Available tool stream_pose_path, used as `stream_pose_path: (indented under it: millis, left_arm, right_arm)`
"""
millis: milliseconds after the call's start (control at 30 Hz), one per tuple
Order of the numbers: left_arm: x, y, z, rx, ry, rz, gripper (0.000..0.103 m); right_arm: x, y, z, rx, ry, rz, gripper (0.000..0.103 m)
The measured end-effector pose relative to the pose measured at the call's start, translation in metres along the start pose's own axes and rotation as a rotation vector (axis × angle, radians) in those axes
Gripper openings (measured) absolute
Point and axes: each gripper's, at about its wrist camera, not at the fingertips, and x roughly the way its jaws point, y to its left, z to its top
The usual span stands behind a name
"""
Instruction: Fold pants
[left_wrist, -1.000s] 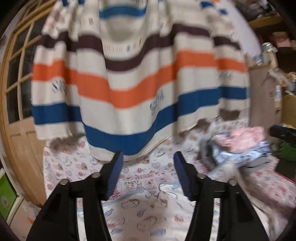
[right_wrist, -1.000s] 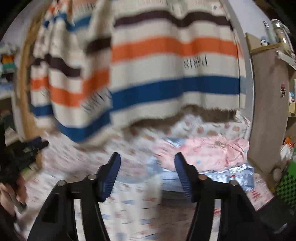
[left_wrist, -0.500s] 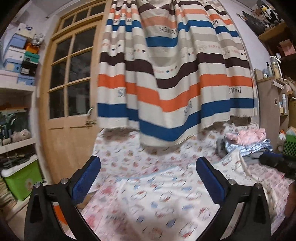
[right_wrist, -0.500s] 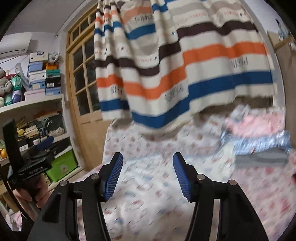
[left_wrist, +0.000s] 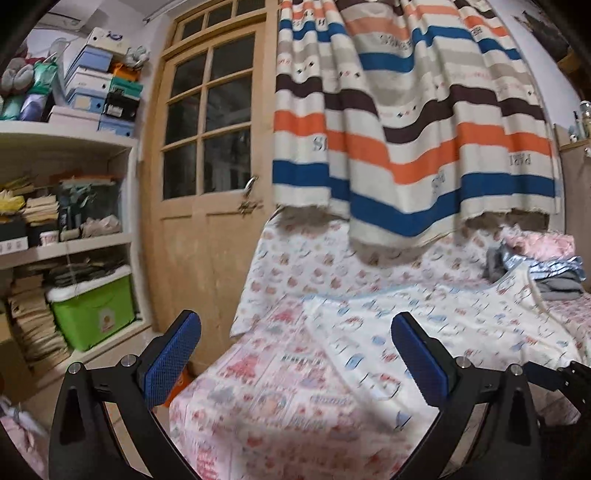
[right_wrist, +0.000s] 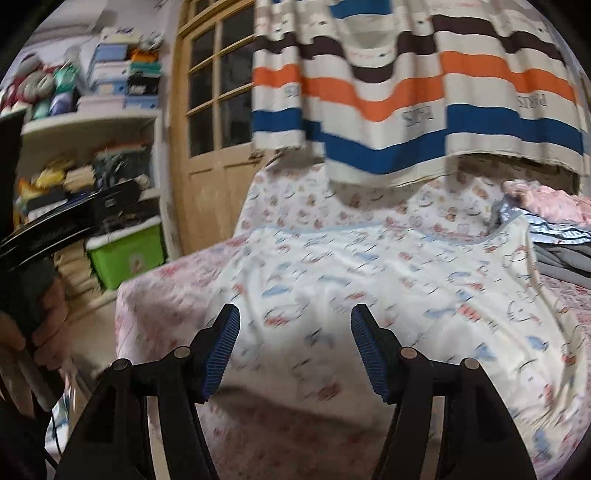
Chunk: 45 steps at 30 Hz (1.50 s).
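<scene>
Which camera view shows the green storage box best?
The left wrist view: the green storage box sits sharp on the low shelf, lid and sticker visible. In the right wrist view it is blurred and partly hidden.

A striped curtain in orange, blue and brown hangs over the far end of the bed, its hem just above the printed sheet. To the left stands a wooden door with glass panes. Beside it, white shelves are crammed with stacked boxes and papers, and a green bin sits low down. A pink bundle lies on folded clothes at the right.
</scene>
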Motion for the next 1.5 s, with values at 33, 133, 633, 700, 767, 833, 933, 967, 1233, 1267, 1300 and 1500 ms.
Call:
stream_pose_path:
  millis: [33,133,633,700,767,833,933,967,1233,1267,1300,1500]
  left_arm:
    - [0.000,0.002,-0.004,-0.008,0.008,0.012,0.102]
    - [0.001,0.009,-0.010,-0.039,0.043,0.007,0.102]
    - [-0.004,-0.014,-0.064,-0.020,0.285,-0.148,0.098]
    - [-0.009,-0.025,-0.068,-0.004,0.287,-0.183,0.094]
    - [-0.013,-0.034,-0.071,0.006,0.296,-0.211,0.088]
    - [-0.015,-0.041,-0.073,-0.004,0.327,-0.266,0.076]
    - [-0.014,-0.054,-0.077,-0.019,0.399,-0.343,0.047]
    - [-0.014,-0.057,-0.079,-0.028,0.420,-0.375,0.043]
    - [0.000,-0.072,-0.079,-0.095,0.475,-0.476,0.015]
    - [0.001,-0.073,-0.077,-0.098,0.480,-0.488,0.012]
    - [0.002,-0.073,-0.074,-0.101,0.481,-0.487,0.012]
    - [-0.005,-0.077,-0.049,-0.032,0.430,-0.486,0.009]
  right_arm:
    - [0.000,0.005,-0.003,-0.017,0.004,0.010,0.058]
    - [0.004,0.021,-0.014,-0.063,0.046,0.058,0.047]
    - [0.005,0.008,-0.015,-0.149,0.161,0.177,0.039]
    - [0.005,-0.007,-0.004,-0.113,0.153,0.177,0.039]
    - [0.007,-0.018,0.007,-0.098,0.133,0.153,0.039]
    - [0.011,-0.024,0.015,-0.076,0.129,0.157,0.039]
    - [0.014,-0.034,0.023,-0.029,0.118,0.184,0.038]
    - [0.012,-0.037,0.024,-0.016,0.110,0.193,0.038]
    - [-0.004,-0.042,0.012,-0.115,0.097,0.240,0.038]
    - [-0.005,-0.041,0.008,-0.133,0.110,0.244,0.038]
    - [-0.004,-0.041,0.006,-0.140,0.122,0.250,0.038]
    - [0.003,-0.031,-0.005,-0.208,0.164,0.315,0.045]
